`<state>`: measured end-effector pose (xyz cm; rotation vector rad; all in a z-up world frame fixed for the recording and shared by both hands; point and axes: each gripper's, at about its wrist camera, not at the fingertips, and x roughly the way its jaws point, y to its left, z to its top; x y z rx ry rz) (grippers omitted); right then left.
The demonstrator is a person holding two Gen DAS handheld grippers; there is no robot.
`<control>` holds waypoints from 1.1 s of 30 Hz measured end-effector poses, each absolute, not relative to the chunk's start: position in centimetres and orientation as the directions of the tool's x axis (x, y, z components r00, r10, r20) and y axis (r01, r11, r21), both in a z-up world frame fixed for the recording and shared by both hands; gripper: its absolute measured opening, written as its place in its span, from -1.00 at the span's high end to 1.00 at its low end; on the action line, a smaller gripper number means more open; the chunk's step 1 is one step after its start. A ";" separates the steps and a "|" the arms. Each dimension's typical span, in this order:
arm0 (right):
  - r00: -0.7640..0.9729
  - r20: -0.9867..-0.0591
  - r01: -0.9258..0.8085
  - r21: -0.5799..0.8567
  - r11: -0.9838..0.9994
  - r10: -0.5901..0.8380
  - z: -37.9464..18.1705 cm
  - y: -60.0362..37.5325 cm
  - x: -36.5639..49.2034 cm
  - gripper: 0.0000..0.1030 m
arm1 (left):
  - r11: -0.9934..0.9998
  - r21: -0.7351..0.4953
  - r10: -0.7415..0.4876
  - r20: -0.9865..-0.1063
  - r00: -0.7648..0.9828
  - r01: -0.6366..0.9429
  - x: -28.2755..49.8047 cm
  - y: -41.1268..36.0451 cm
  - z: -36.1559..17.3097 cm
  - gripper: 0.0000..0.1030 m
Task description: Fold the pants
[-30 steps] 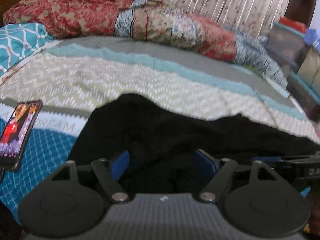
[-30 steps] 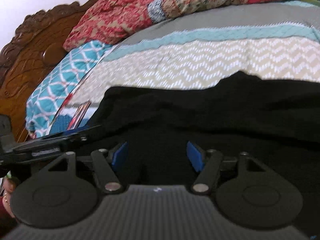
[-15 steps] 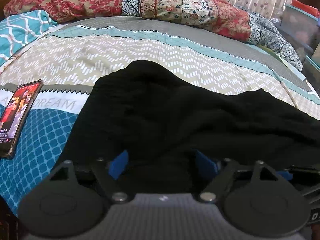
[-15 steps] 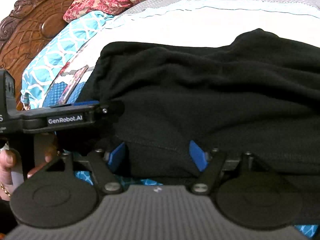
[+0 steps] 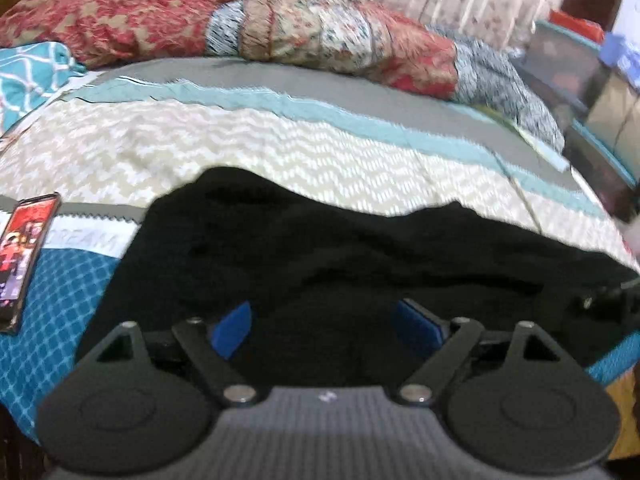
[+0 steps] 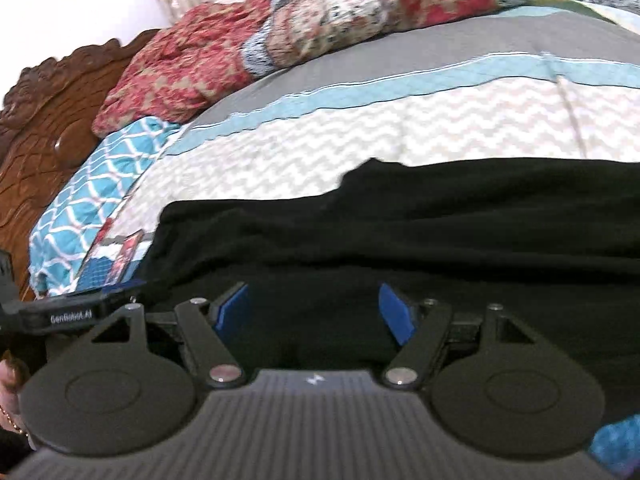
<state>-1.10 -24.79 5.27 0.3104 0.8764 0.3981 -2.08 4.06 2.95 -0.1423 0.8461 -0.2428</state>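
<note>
Black pants (image 5: 320,264) lie spread across the patterned bedspread (image 5: 280,152), bunched and wrinkled; they also fill the right wrist view (image 6: 400,240). My left gripper (image 5: 322,326) is open, its blue pads wide apart just over the near edge of the cloth. My right gripper (image 6: 316,312) is open too, low over the near edge of the pants. The left gripper's body shows at the left of the right wrist view (image 6: 76,312). Nothing is held in either gripper.
A phone (image 5: 24,256) with a lit screen lies on the bed left of the pants. A red floral quilt (image 5: 240,28) is heaped at the far side. A carved wooden headboard (image 6: 48,128) stands at left. Boxes (image 5: 580,72) sit beyond the bed's right edge.
Both cameras tilted back up after dipping toward the pants half a second ago. The pants lie much as before. Both grippers stayed open.
</note>
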 end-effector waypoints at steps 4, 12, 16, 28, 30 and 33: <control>0.540 -0.706 -0.182 0.434 0.882 0.459 3.7 -25.2 -2.0 -0.42 | 0.970 -0.214 -0.242 -0.784 0.571 0.118 -0.9 4.1 0.6 -0.61; 0.472 -0.745 -0.186 0.437 0.880 0.470 1.6 -24.4 -2.0 -0.45 | 0.971 -0.196 -0.241 -0.797 0.554 0.140 -1.2 3.8 1.3 -0.62; 0.529 -0.697 -0.187 0.460 0.868 0.484 2.9 -26.0 -2.1 -0.44 | 0.956 -0.247 -0.292 -0.748 0.596 0.158 -1.5 4.0 3.4 -0.63; 0.619 -0.610 -0.171 0.511 0.843 0.495 4.3 -27.6 3.7 0.05 | 0.948 -0.278 -0.311 -0.726 0.613 0.152 5.8 2.4 3.8 -0.58; 0.579 -0.633 -0.177 0.518 0.837 0.514 3.5 -27.1 6.1 0.17 | 0.950 -0.287 -0.302 -0.740 0.600 0.123 7.2 2.9 2.8 -0.55; 0.473 -0.685 -0.125 0.571 0.811 0.555 0.6 -25.8 10.3 0.45 | 0.965 -0.250 -0.248 -0.767 0.591 0.080 8.6 3.6 1.3 -0.50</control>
